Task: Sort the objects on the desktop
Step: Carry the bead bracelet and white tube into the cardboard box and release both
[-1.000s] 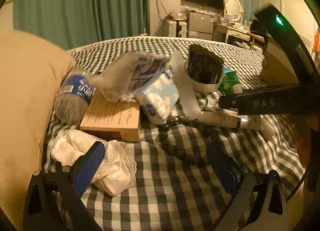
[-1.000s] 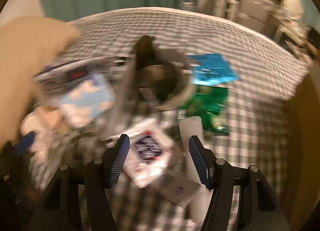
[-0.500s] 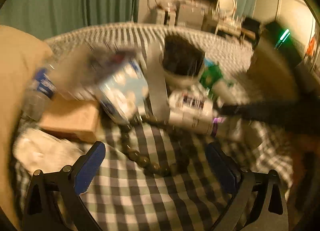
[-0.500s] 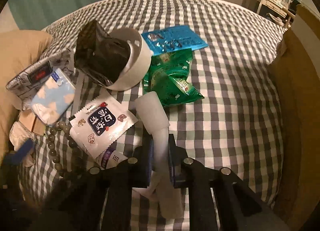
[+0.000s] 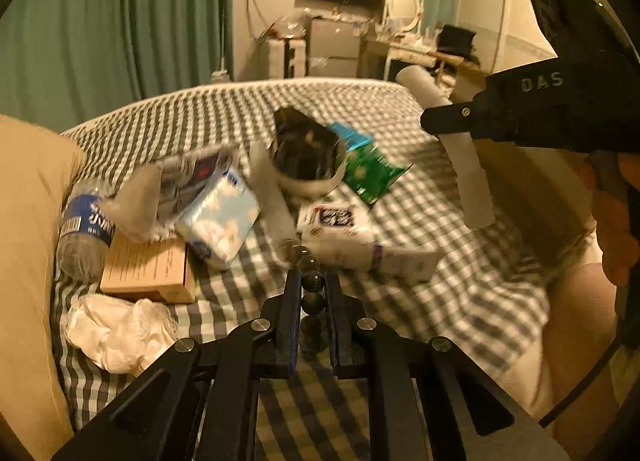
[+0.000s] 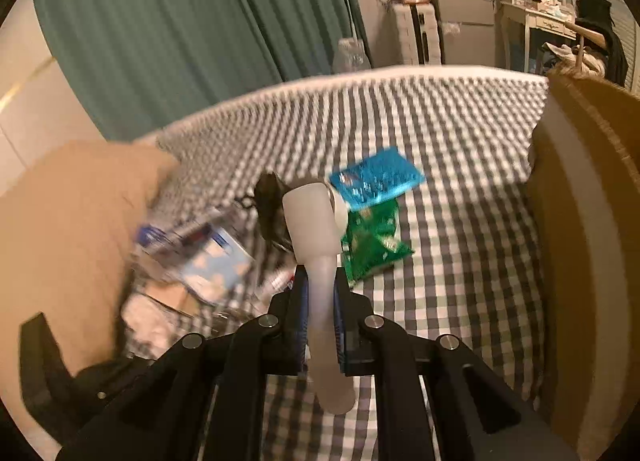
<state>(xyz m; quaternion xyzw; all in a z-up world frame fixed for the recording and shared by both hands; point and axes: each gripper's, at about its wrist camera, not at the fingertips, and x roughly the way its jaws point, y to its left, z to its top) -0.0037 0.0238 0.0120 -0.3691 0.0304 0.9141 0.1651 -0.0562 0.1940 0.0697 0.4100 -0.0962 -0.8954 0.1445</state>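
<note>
My left gripper (image 5: 311, 281) is shut on a string of dark round beads (image 5: 313, 293) just above the checked bedcover. My right gripper (image 6: 320, 281) is shut on a pale grey tube-like object (image 6: 314, 229) and holds it in the air; the same object (image 5: 460, 149) and the right gripper (image 5: 424, 123) show at the upper right of the left wrist view. On the bed lie a white bowl with dark contents (image 5: 308, 165), a green packet (image 5: 370, 173), a blue packet (image 6: 376, 179), a white snack packet (image 5: 340, 221) and a blue-and-white tissue pack (image 5: 220, 221).
A plastic bottle (image 5: 82, 229), a cardboard box (image 5: 148, 269) and crumpled white cloth (image 5: 116, 331) lie at the left by a tan pillow (image 5: 28, 241). A tan box or cushion (image 6: 584, 221) stands at the right. Green curtains and furniture are behind the bed.
My left gripper closed on the beads. My right gripper, shut on the pale tube, lifted it off the bed into the air.
</note>
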